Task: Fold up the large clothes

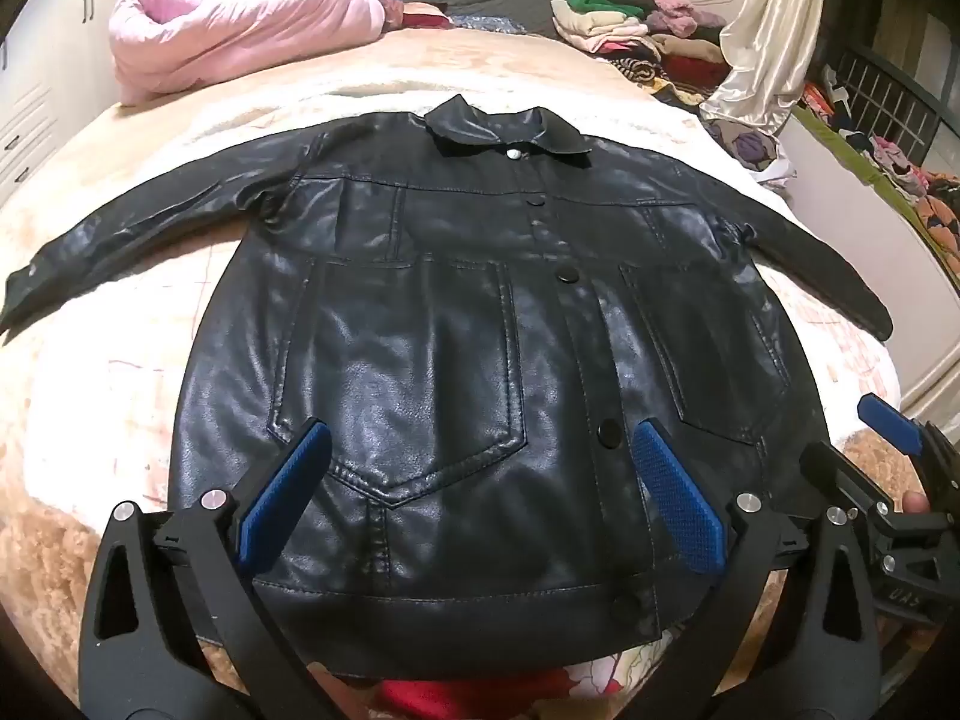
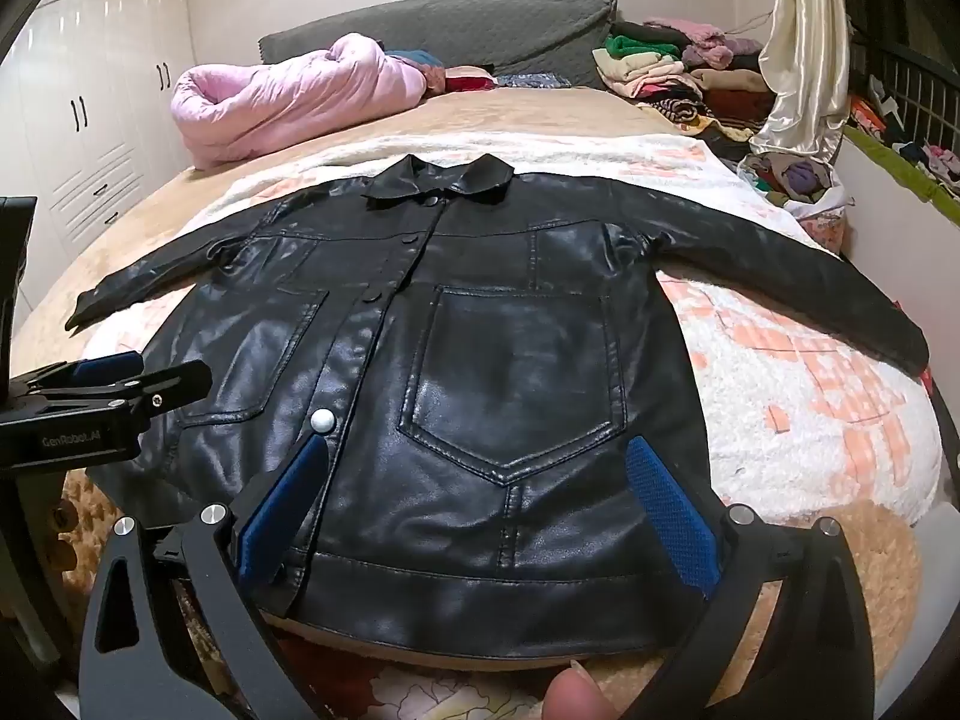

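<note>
Glossy black jacket (image 1: pixel 456 324), pink quilt (image 1: pixel 240 30), cream-and-peach checked blanket (image 2: pixel 810 372), blue-padded tool (image 1: pixel 480 468)

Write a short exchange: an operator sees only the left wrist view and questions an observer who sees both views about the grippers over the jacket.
Operator: I see only one pad of the right gripper. Is it open?
Observer: Yes. The right gripper has its jaws wide apart, with nothing clamped between the pads. In its view they frame the lower pocket of the jacket.
Operator: From behind I can't see the side of my left gripper. Is anything marked on it?
Observer: Yes. The left gripper shows side-on at the left edge of the right wrist view, and lettering on its body reads GenRobot.AI.
</note>
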Motion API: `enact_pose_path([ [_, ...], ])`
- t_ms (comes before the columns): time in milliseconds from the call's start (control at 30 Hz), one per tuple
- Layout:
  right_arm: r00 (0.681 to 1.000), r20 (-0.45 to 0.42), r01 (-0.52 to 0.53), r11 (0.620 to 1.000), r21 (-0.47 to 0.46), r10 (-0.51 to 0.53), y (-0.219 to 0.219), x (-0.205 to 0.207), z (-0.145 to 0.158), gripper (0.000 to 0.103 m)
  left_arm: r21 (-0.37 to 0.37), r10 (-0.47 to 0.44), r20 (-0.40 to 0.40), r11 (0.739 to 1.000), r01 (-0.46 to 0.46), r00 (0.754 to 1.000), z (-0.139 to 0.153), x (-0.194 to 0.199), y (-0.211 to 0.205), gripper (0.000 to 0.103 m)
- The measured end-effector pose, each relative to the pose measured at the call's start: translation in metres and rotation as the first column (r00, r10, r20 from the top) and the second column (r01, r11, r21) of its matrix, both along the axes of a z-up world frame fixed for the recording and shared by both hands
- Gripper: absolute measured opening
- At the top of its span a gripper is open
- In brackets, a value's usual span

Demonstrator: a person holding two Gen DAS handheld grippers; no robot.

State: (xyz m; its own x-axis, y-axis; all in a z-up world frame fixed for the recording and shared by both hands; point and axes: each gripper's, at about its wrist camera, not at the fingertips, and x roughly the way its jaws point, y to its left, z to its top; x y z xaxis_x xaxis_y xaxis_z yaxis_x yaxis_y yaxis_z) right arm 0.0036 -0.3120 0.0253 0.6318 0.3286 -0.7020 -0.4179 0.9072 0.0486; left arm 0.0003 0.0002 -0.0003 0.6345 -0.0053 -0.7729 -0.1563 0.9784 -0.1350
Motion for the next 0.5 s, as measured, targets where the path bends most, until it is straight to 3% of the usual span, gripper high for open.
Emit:
enact_pose_path([
  [500,1.0,-0.002,-0.001,1.0,0.005,0.001,0.0023,-0.0003,0.0027,0.099,0.008,0.0,0.007,1.0,0.0,1.0,-0.0002,0.0007,-0.0011,0.094],
])
